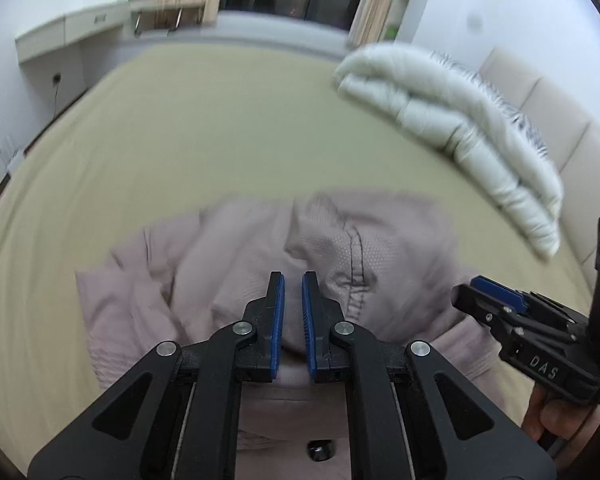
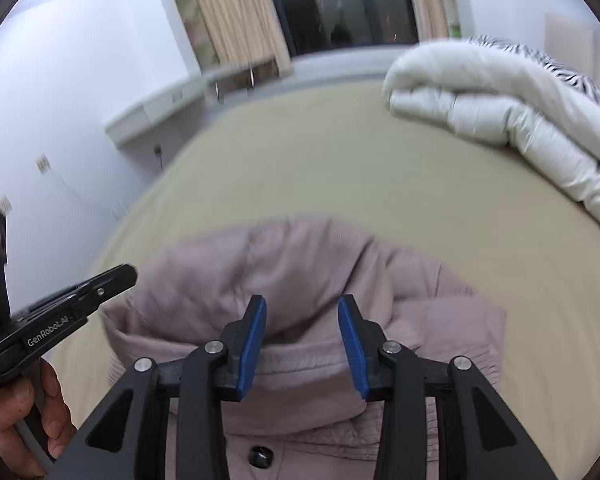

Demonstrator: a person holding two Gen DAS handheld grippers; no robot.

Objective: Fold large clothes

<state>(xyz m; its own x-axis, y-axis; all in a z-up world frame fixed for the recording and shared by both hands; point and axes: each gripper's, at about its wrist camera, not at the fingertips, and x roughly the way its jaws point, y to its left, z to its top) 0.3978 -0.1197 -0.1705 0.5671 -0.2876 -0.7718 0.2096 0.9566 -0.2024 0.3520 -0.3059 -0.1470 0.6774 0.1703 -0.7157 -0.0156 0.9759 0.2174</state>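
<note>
A mauve jacket [image 1: 228,264] lies bunched on the beige bed, its mesh lining and a dark snap button [image 1: 320,450] showing. It also shows in the right wrist view [image 2: 300,264]. My left gripper [image 1: 293,280] hovers just above the jacket's near part with its jaws a narrow gap apart and nothing between them. My right gripper [image 2: 302,306] is open wide above the jacket's ribbed collar and empty. In the left wrist view the right gripper [image 1: 466,290] shows at the right, above the jacket's right edge. In the right wrist view the left gripper [image 2: 130,272] shows at the left.
The beige bed sheet [image 1: 204,128] stretches far ahead. A folded white quilt [image 1: 452,120] lies along the right side, also in the right wrist view [image 2: 500,92], by a padded headboard [image 1: 548,96]. A wall shelf [image 1: 80,28], curtains and a dark window stand beyond the bed.
</note>
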